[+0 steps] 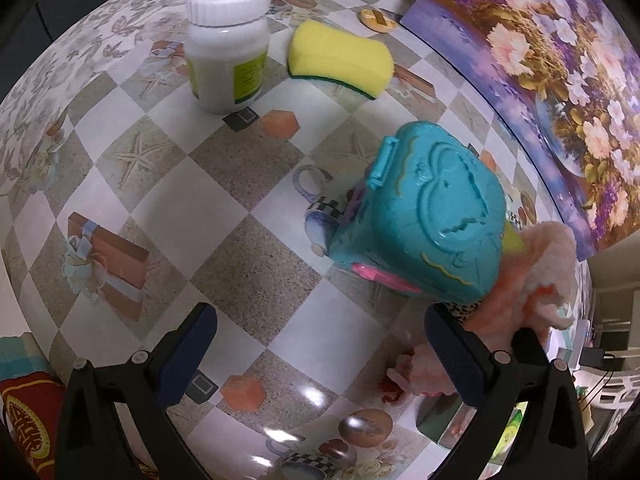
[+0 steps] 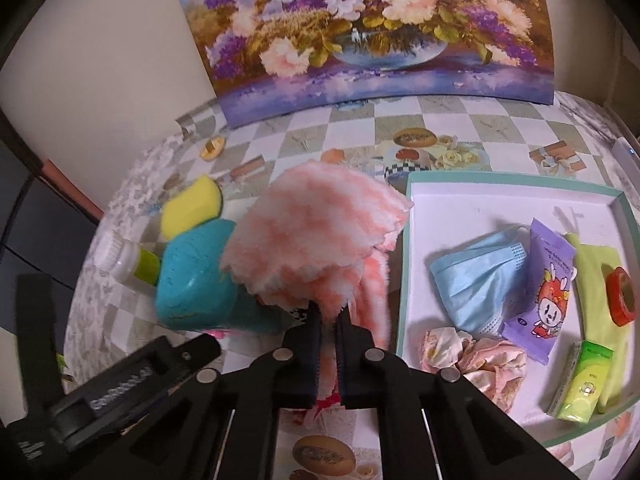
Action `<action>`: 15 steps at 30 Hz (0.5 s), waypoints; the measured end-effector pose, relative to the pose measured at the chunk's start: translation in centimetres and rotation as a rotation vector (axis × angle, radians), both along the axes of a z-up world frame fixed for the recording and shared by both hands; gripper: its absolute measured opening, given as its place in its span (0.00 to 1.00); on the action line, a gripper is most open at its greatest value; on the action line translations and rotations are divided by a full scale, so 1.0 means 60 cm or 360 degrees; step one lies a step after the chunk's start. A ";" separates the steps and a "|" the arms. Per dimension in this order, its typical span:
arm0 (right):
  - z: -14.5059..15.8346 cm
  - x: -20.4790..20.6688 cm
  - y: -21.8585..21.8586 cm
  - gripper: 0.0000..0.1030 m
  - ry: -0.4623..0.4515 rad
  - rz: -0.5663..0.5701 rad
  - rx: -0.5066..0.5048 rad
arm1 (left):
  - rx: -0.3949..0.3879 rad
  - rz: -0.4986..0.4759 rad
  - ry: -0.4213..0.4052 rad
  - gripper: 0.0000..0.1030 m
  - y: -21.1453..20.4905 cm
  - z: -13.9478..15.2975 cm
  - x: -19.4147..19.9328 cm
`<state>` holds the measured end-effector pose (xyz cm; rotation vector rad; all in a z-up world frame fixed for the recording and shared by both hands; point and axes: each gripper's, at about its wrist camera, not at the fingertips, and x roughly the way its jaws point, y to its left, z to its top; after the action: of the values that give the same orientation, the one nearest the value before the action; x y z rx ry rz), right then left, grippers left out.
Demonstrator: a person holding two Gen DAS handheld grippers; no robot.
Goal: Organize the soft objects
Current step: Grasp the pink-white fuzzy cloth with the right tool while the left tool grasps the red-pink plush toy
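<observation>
**Right hand-held gripper pinching the pink cloth beside the tray**

Through the left wrist camera I am seeing the left hand-held gripper (image 1: pixel 320 354) hanging over the checkered tabletop (image 1: pixel 248 264) with its fingers spread wide and nothing between them. A teal plastic toy case (image 1: pixel 424 220) is sitting just ahead of the right-side finger, and the fluffy pink-and-white cloth (image 1: pixel 536 280) is bunching up against the case's far side. Further off, a white bottle (image 1: pixel 228 44) is standing upright with a yellow sponge (image 1: pixel 340 60) lying near it, the two apart. A flower painting (image 1: pixel 560 80) is lining the tabletop's edge.

Through the right wrist camera I am watching the right hand-held gripper (image 2: pixel 328 320) pressing its fingers together on a fold of the pink-and-white cloth, which is billowing above the fingertips, seemingly raised off the tabletop. The cloth is sitting between the teal case on one side and a shallow white tray (image 2: pixel 404 264) on the other. Inside the tray a blue face mask (image 2: pixel 476 276), a purple wipes packet (image 2: pixel 540 284), a crumpled floral fabric (image 2: pixel 472 356), a yellow-green cloth (image 2: pixel 596 276), a red tape roll (image 2: pixel 620 296) and a green tissue pack (image 2: pixel 580 384) are lying
</observation>
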<state>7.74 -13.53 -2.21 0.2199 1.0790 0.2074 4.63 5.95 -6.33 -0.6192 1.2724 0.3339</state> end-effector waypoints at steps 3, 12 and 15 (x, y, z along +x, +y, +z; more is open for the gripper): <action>0.012 -0.004 -0.013 0.06 -0.0025 -0.0023 0.0054 | -0.0015 -0.0018 -0.0005 1.00 -0.005 0.001 0.003; 0.056 -0.025 -0.062 0.06 -0.0133 -0.0095 0.0175 | -0.0036 -0.0133 -0.0025 1.00 -0.033 0.006 0.013; 0.074 -0.036 -0.081 0.06 -0.0170 -0.0138 0.0197 | -0.0023 -0.0215 -0.0030 1.00 -0.049 0.008 0.017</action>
<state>5.61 -18.37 2.22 0.3621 0.9497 0.2059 5.64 3.00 -5.83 -0.5440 1.2924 0.2069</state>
